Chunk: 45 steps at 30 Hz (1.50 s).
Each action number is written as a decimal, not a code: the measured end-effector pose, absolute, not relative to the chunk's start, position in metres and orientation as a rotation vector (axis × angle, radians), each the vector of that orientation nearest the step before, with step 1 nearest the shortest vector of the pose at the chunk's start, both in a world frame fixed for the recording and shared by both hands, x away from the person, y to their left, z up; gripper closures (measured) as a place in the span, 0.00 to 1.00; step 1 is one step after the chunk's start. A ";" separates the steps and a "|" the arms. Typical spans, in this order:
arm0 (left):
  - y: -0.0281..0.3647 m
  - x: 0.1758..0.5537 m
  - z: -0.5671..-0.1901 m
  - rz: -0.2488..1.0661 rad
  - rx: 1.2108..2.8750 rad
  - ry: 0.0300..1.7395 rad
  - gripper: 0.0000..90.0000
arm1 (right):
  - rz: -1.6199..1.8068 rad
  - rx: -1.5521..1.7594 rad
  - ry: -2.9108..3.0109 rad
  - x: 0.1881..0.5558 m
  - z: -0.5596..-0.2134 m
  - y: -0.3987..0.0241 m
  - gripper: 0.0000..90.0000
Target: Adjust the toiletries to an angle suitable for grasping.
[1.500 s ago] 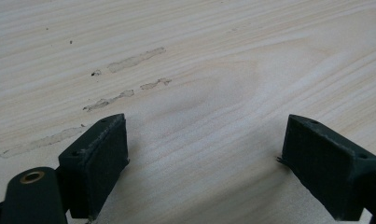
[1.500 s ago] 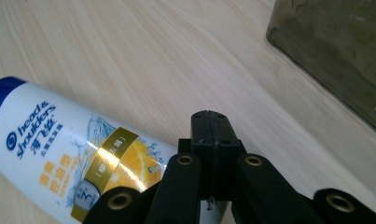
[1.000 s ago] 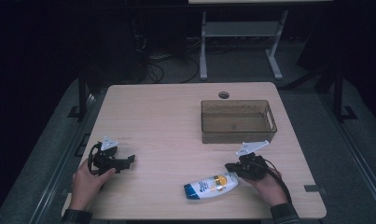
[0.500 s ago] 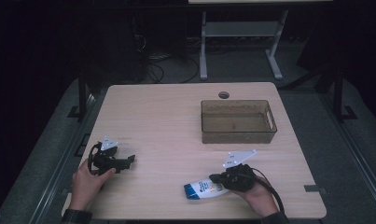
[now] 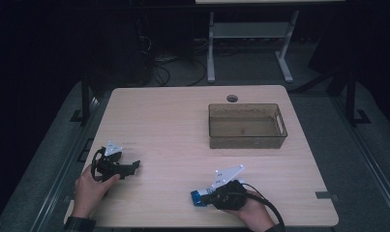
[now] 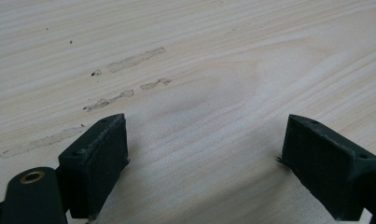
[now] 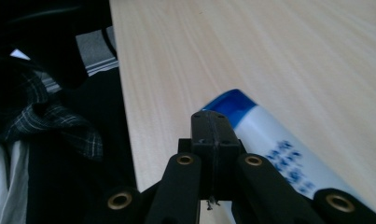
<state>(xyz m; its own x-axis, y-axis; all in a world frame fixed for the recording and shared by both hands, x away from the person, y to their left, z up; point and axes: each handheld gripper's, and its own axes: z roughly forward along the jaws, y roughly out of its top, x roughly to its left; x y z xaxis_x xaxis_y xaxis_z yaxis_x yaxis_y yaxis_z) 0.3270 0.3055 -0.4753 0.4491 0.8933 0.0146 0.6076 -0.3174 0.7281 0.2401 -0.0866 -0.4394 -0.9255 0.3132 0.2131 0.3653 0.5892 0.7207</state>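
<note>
A white bottle (image 7: 283, 149) with a blue cap (image 5: 197, 197) and blue print lies on its side near the front edge of the table (image 5: 173, 121), right of centre, cap pointing left. The right gripper (image 5: 220, 195) sits over it with jaws pressed together, holding nothing (the bottle lies just beside them). The left gripper (image 5: 129, 167), jaws wide apart over bare wood, rests near the left edge. A brown bin (image 5: 246, 126) stands far right, with broad open tabletop between it and the bottle.
</note>
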 end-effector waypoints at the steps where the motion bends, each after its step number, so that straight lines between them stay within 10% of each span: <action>1: 0.306 0.327 -0.475 0.558 2.045 1.251 0.14 | -1.261 -0.566 -2.749 0.239 -0.440 -0.084 1.00; 45: 0.306 0.327 -0.475 0.558 2.044 1.251 0.14 | -1.186 -0.638 -2.838 0.271 -0.453 -0.067 1.00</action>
<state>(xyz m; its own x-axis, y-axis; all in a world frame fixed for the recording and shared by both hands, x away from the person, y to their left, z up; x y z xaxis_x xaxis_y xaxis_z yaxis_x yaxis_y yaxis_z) 0.3270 0.3056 -0.4753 0.4496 0.8931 0.0150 0.6076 -0.3181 0.7278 0.2709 -0.0667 -0.4529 -0.9176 0.3666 0.1538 0.3670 0.6325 0.6821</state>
